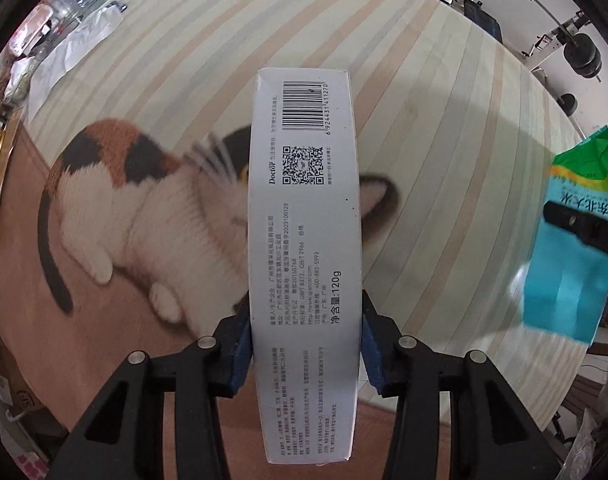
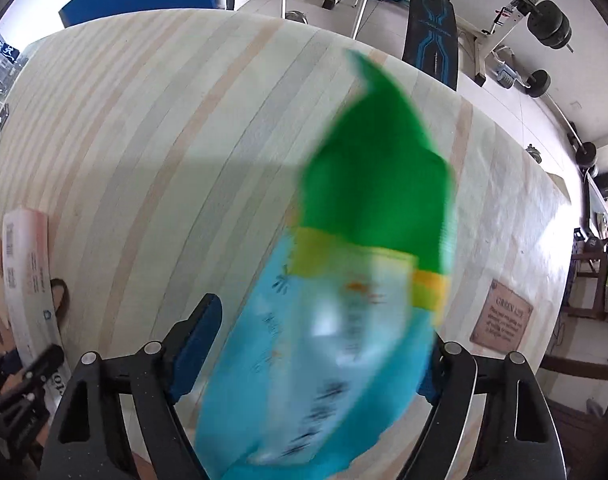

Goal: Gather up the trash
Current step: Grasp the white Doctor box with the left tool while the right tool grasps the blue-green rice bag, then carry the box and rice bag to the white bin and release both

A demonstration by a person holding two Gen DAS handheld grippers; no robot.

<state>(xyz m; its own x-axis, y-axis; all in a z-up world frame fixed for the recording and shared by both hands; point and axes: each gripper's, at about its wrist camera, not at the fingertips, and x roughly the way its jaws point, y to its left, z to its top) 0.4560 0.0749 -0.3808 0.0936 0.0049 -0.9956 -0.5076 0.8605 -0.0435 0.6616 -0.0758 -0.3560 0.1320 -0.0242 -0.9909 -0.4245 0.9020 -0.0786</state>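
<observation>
left tongs (image 1: 305,344) point down, clamped on long white printed carton (image 1: 305,240) | right tongs (image 2: 304,344) point down, apart around blurred green-and-blue plastic bag (image 2: 343,280) | striped tabletop (image 2: 144,140) bare beyond carton

Striped tabletop (image 2: 144,140) lies bare between box (image 1: 304,240) and bag (image 2: 343,280).

Count: 1 white box (image 1: 305,256), 1 green-blue bag (image 2: 343,300), 2 tools – left tool (image 1: 304,356), right tool (image 2: 307,356). 1 striped tabletop (image 2: 164,140), 1 cat-print mat (image 1: 116,208).
</observation>
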